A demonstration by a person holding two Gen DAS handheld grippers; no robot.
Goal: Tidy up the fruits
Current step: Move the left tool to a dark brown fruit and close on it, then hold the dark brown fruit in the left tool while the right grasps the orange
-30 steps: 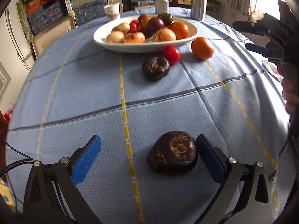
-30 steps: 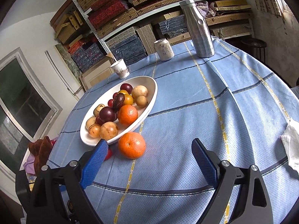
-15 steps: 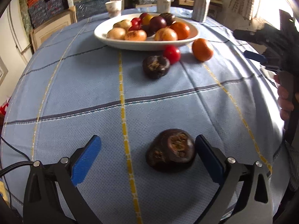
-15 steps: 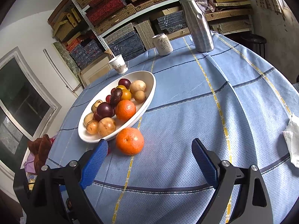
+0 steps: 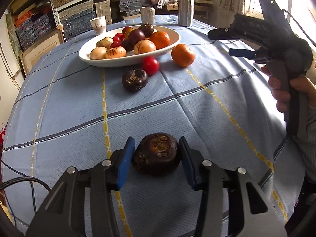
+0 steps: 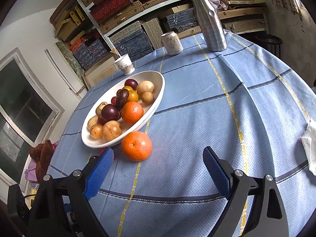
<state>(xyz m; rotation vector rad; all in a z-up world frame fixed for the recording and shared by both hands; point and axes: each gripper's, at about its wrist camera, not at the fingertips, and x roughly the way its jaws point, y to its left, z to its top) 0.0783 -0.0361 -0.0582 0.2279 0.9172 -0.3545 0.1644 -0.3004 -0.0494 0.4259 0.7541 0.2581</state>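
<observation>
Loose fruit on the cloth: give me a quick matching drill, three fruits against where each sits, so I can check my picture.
Fruits:
1. dark fruit
2. orange
3. red tomato

Places:
A. on the cloth beside the white bowl, near its right end
B. between the left claw pads
C. against the bowl's front rim

Pairs: 1-B, 2-A, 3-C

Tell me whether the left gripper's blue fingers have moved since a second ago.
Yes. The left gripper has closed inward on the dark brown wrinkled fruit, which stays by the tablecloth's yellow stripe.
</observation>
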